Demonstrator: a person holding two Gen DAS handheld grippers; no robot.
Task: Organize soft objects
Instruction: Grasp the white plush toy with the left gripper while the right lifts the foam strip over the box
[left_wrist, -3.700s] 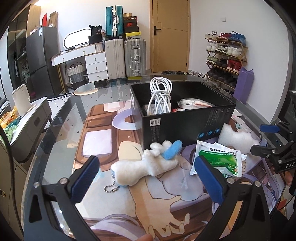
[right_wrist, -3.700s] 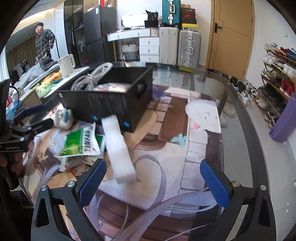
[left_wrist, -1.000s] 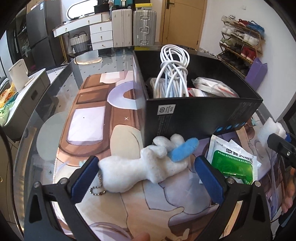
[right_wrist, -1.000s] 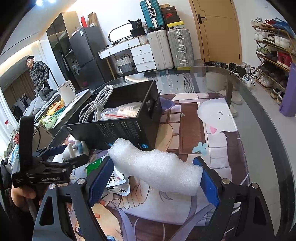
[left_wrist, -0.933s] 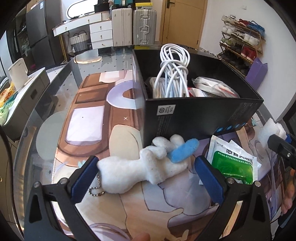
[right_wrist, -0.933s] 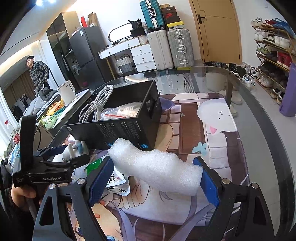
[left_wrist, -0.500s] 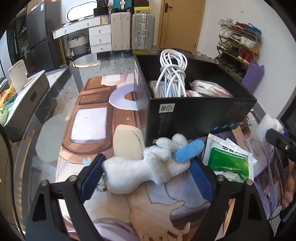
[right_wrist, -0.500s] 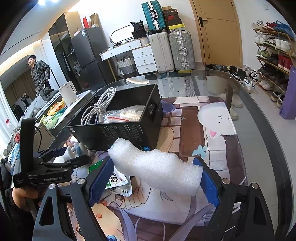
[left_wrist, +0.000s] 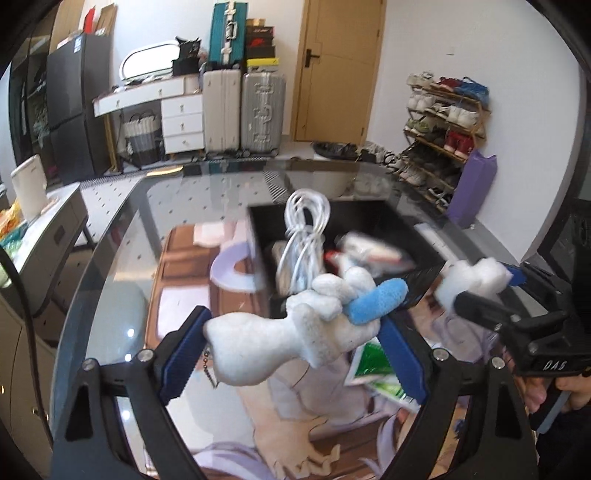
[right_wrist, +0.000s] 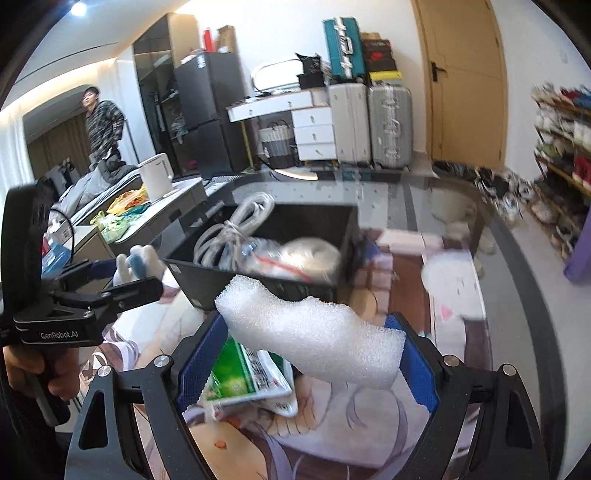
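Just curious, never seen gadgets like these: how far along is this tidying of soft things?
About midway. Done: the black cardboard box already holds coiled white cables and plastic bags. In hand: the left gripper clamps a white plush toy with a blue ear, the right gripper a white foam block, both lifted. Left: a green-printed packet lies on the table.

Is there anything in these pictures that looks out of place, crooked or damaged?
Nothing looks damaged or spilled. One thing stands out: the white cable coil stands on end in the black box and rises above its rim. A green packet lies loose on the table mat, outside the box.
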